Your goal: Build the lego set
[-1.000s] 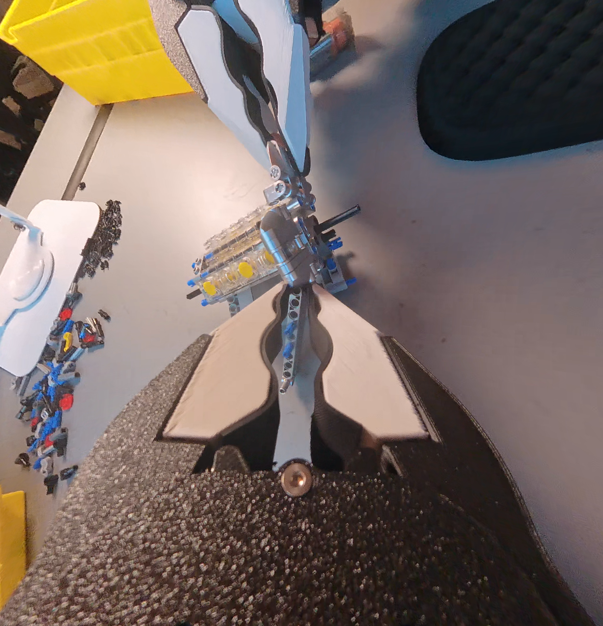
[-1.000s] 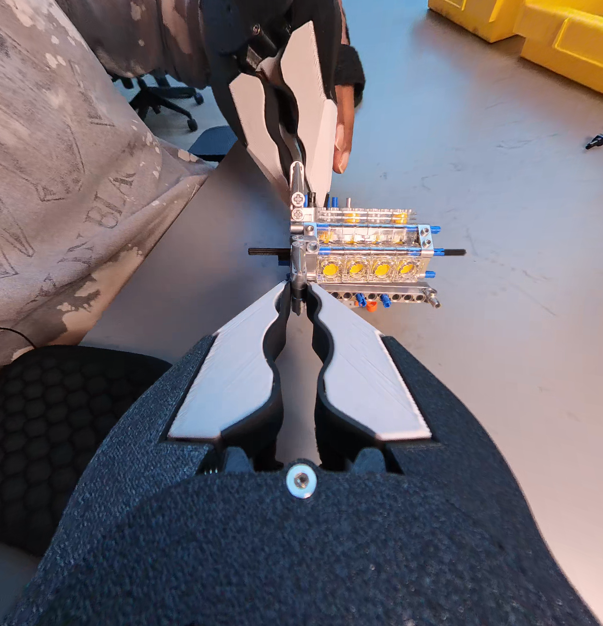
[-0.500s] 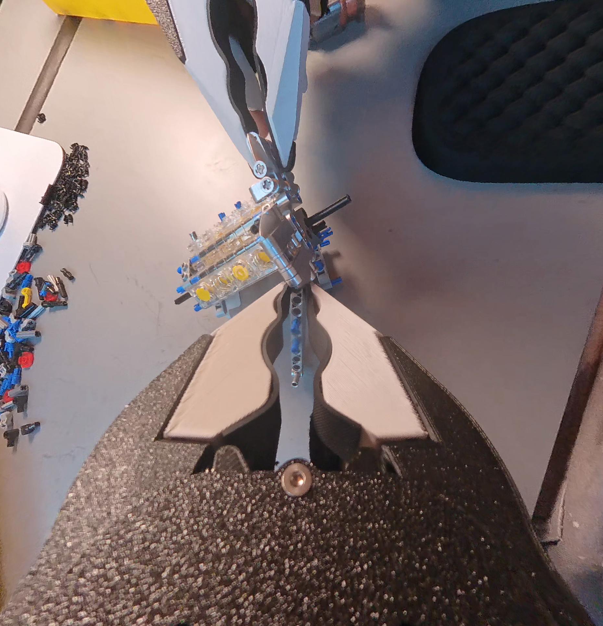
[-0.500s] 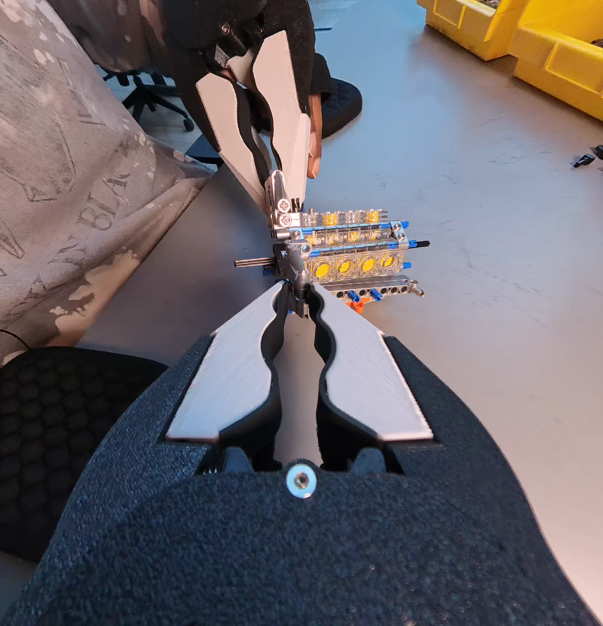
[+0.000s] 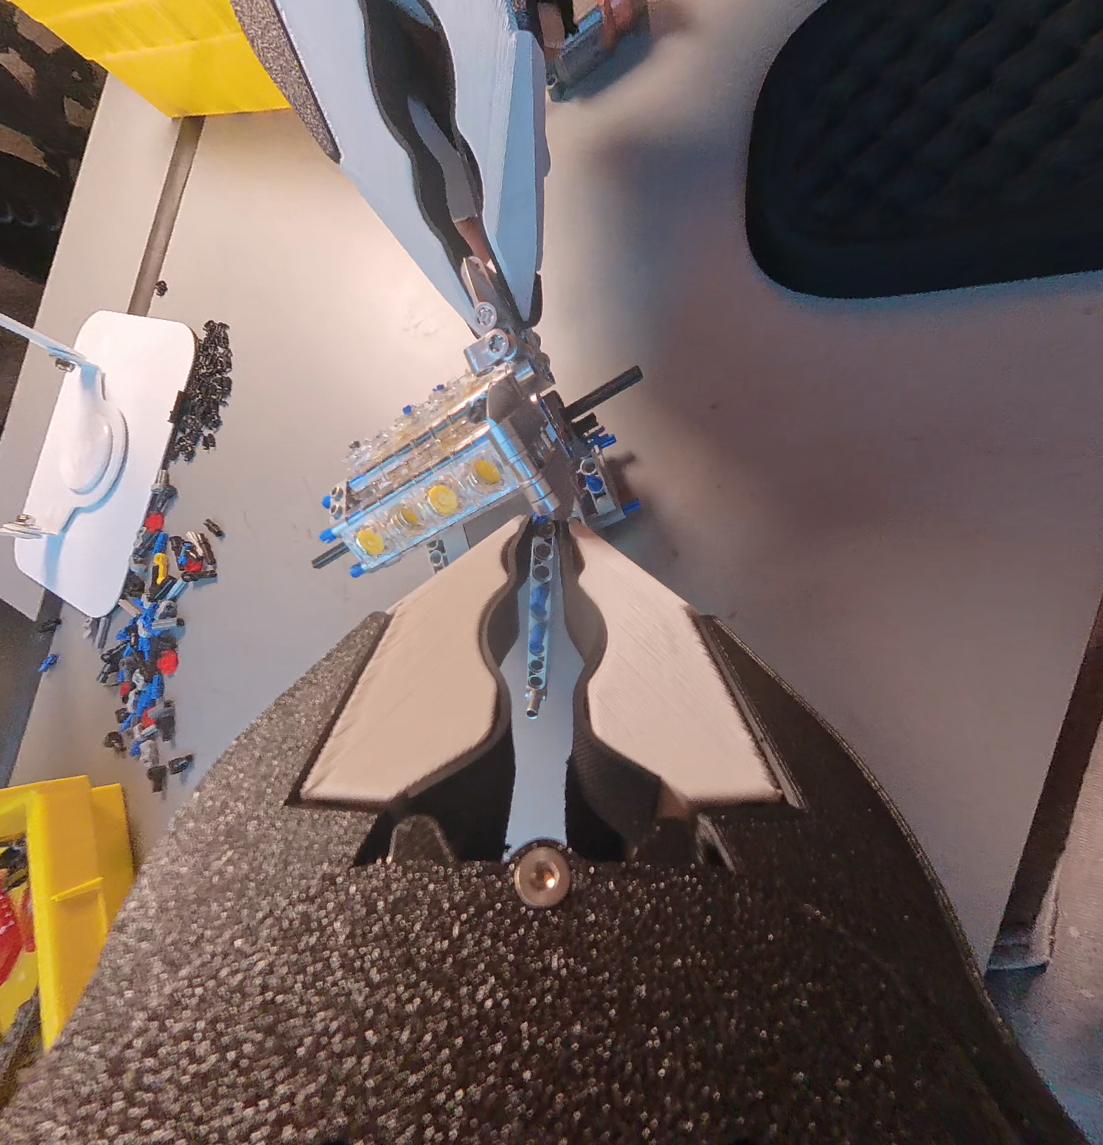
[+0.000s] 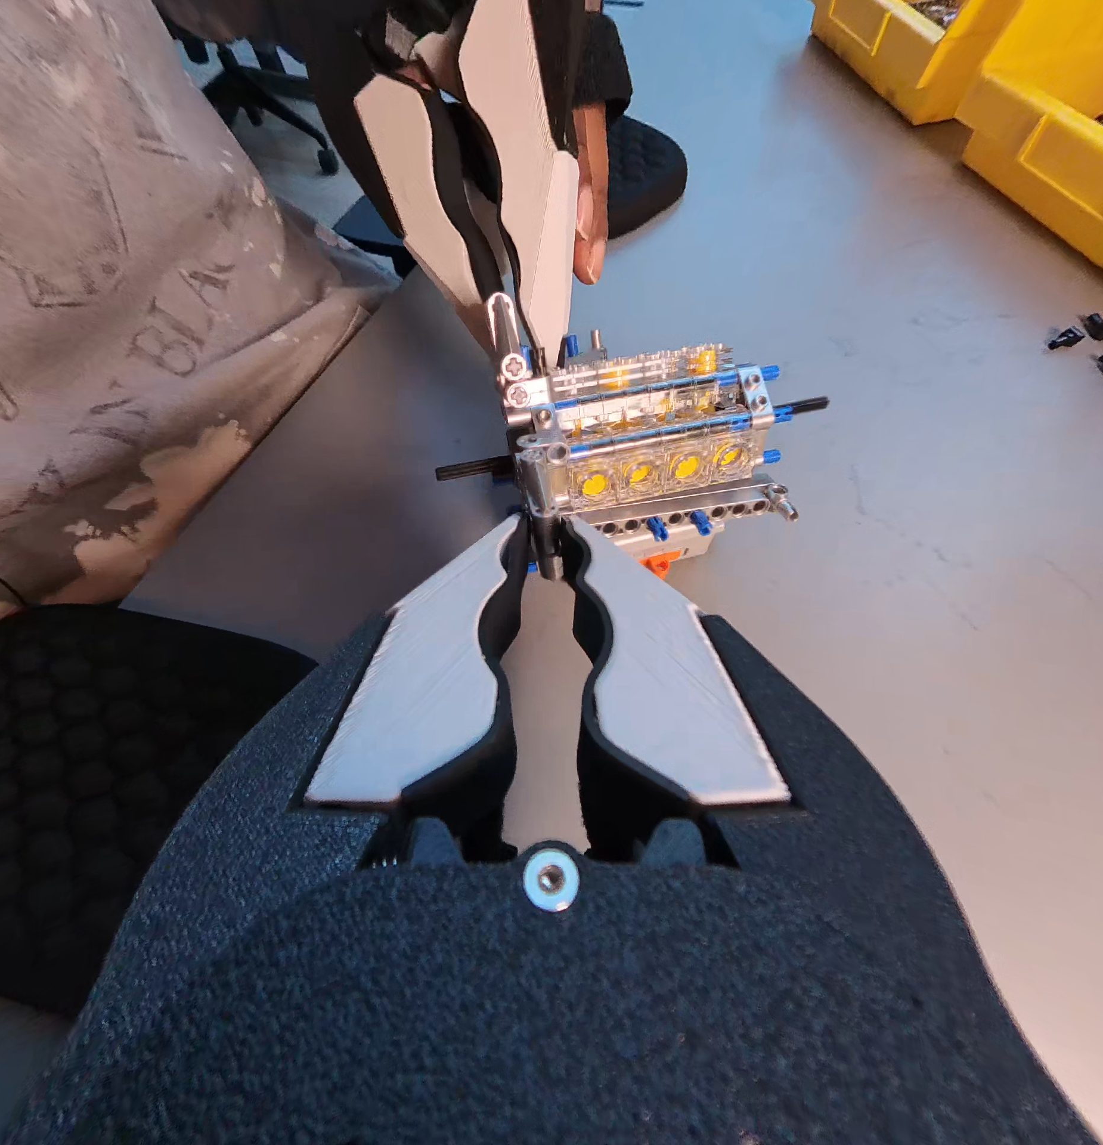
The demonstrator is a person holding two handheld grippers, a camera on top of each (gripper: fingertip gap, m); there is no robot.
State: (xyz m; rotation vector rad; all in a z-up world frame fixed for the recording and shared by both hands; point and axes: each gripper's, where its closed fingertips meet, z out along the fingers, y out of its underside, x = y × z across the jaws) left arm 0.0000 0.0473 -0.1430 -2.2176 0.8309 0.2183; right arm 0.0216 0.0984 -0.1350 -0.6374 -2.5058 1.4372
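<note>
We see a clear, grey and blue brick engine (image 6: 642, 458), four yellow pistons (image 6: 660, 474) along its near side, over the smooth grey bench (image 6: 908, 619). The right hand-held gripper (image 6: 546, 545) pinches its near end; the left hand-held gripper (image 5: 546, 526) clamps its studded grey beam (image 5: 540, 613). Two yellow bins (image 6: 1001, 93) sit beyond.

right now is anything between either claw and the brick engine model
Nothing visible. The left claw and the right claw are each closed directly on the same end of the brick engine model, from opposite sides.
</note>
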